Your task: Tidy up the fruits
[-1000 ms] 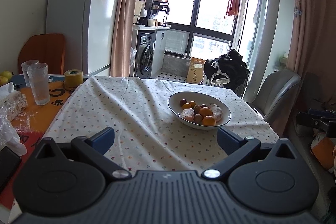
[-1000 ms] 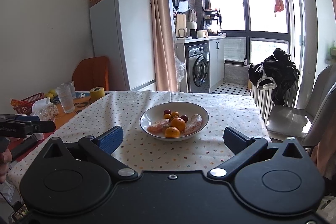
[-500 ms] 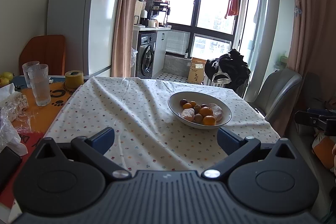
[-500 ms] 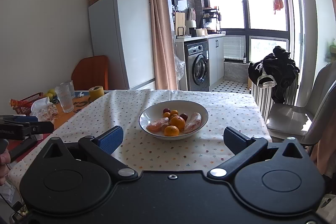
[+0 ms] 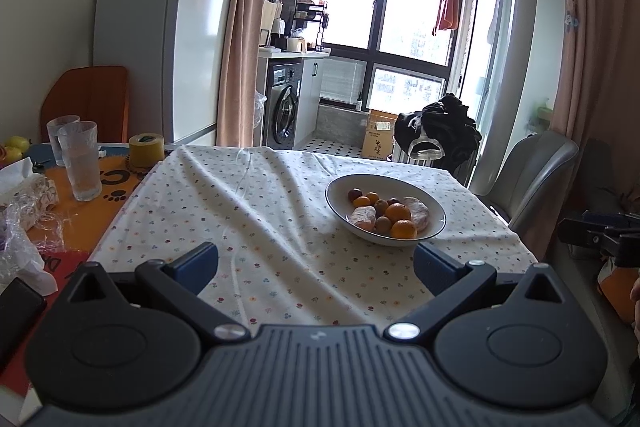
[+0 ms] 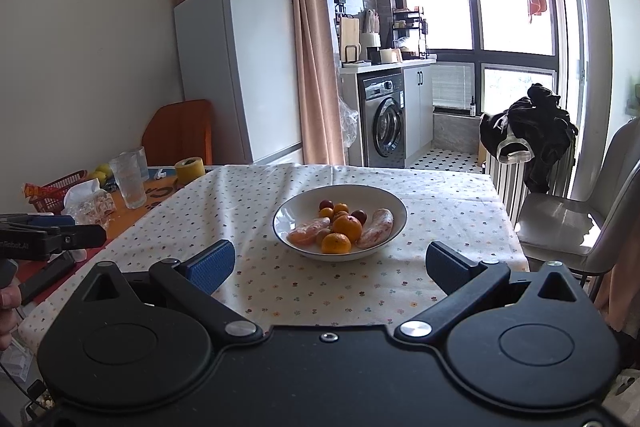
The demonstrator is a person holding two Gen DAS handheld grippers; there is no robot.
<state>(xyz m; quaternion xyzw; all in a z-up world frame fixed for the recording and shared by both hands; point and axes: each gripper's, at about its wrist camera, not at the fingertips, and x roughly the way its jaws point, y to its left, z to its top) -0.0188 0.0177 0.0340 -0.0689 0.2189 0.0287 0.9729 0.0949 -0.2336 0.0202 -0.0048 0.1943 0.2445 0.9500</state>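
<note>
Ahead of the right tool, spread wide and empty like the left tool, sits the bowl; approach the top orange squarely, I judge.

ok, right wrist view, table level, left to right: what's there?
red basket → drinking glasses → yellow tape roll → white bowl of fruit on the dotted tablecloth → grey chair. Right gripper is open, nothing between its fingers.
</note>
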